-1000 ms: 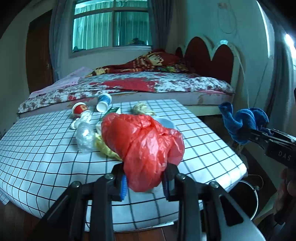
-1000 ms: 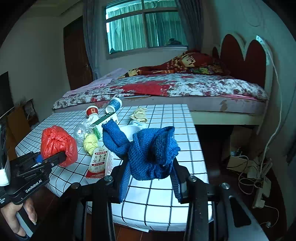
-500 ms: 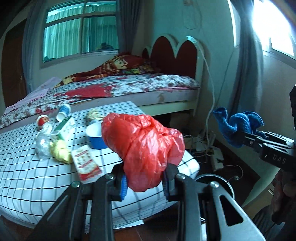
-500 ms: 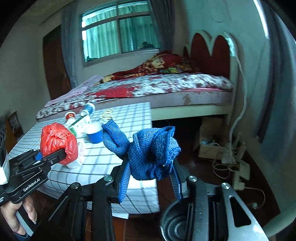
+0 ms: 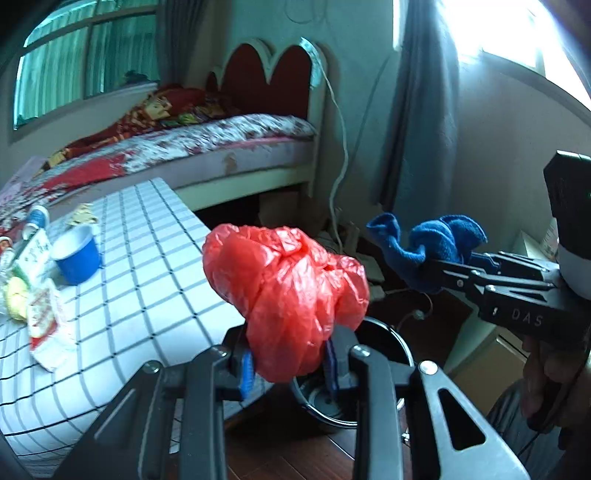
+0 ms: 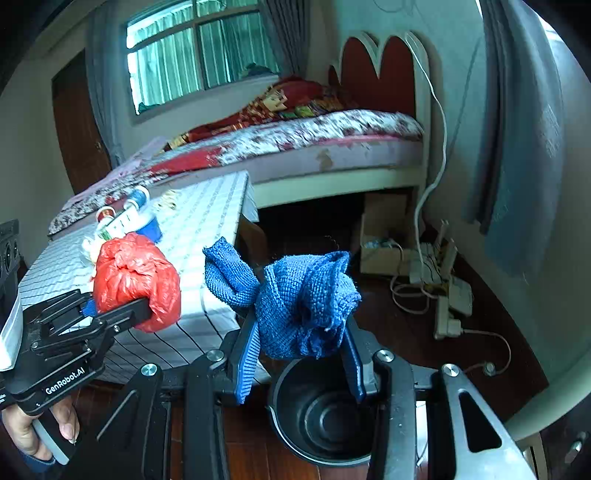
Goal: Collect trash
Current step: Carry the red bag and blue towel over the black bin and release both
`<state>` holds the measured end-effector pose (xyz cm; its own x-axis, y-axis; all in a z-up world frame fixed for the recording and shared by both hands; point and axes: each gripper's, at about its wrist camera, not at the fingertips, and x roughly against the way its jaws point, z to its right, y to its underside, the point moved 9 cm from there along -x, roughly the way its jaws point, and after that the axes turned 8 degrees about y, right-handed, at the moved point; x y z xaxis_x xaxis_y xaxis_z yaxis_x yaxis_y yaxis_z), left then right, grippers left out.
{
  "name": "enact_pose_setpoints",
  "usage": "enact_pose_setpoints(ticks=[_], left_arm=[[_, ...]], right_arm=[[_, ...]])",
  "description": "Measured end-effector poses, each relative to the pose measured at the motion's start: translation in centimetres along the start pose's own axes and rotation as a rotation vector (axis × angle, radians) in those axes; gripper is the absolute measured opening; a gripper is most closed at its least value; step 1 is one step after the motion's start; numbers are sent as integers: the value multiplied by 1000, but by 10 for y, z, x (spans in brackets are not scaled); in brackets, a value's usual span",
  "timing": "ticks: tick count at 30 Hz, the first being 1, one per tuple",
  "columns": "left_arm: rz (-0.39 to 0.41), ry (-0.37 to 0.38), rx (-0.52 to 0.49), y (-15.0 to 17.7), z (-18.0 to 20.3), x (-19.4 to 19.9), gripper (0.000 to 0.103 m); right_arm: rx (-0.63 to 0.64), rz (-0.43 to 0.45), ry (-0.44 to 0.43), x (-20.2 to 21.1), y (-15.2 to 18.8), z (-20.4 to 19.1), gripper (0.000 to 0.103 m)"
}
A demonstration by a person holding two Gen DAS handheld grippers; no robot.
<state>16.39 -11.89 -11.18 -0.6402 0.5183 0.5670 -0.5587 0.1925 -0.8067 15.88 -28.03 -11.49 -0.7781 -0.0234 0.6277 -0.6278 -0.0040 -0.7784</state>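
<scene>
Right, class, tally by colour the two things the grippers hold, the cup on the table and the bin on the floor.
Red: 1, the bag in the left gripper.
Blue: 2, the cloth in the right gripper, and the cup.
Black: 1, the bin.
Total: 4.

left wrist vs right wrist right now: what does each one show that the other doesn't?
Only the left wrist view: a bright second window at upper right, and a red-and-white packet lying on the table.

Only the right wrist view: the dark door, the power strips on the floor, and the bin's bare inside.

Both: the checked table, the bed, the blue cup, the black bin, the left hand-held gripper shut on the red bag and the right hand-held gripper shut on the blue cloth.
</scene>
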Motion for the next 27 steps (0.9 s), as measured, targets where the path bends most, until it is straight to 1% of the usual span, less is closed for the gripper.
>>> enact_pose_setpoints(ticks=[3,6,13,16,20,21,22,23,24,25,27], left_arm=[[-44,32,-7,10,15,-16,30],[-99,48,-16,23,28,-33,30],[-243,120,27,59,40,-81,31],[-284,146,38,70,45,-97,31],[-320,163,43,75,48,-112,32],[-326,170,43,76,50,-114,37],[-327,169,42,77,50,-117,53],[-332,145,42,76,44,-124,66],[-324,121,48,76,40,-123,86],[-305,102,58,77,36,-119,92],[-289,66,79,77,27,-114,95]], right_arm=[[-9,-32,6,-8,13,14,42],[-7,-81,9,-22,29,25,42],[-12,-195,-9,-58,64,43,43],[-9,-240,-30,-75,75,46,43],[-21,-289,-50,-96,87,53,45],[-22,-305,-45,-102,90,57,50],[-23,-327,-36,-108,94,59,68],[-23,-339,-11,-112,97,64,80],[-21,-347,15,-114,99,68,94],[-25,-356,33,-116,102,73,94],[-40,-361,65,-113,106,80,95]])
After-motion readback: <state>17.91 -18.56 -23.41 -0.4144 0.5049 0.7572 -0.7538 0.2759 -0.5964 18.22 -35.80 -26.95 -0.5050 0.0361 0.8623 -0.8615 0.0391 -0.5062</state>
